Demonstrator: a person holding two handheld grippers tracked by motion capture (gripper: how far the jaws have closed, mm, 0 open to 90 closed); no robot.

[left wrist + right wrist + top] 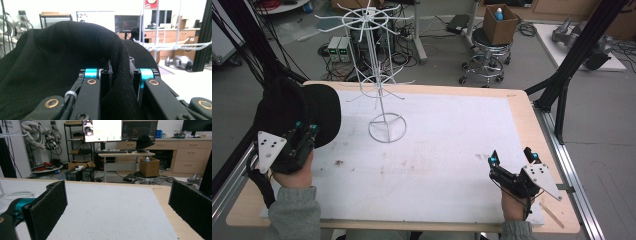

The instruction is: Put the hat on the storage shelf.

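A black hat (294,110) hangs over the table's left edge, held up by my left gripper (306,131), which is shut on its brim. In the left gripper view the black fabric (62,62) drapes over and between the jaws, with my left gripper (120,75) clamped on a fold. A white wire hanger stand (379,65) rises from a round base at the table's middle back. My right gripper (512,157) rests low at the front right, open, with nothing between its pads (47,207).
A white mat (437,150) covers the wooden table. Behind the table are a stool with a cardboard box (499,25), cables and boxes on the floor, and black frame legs (572,55) at the right.
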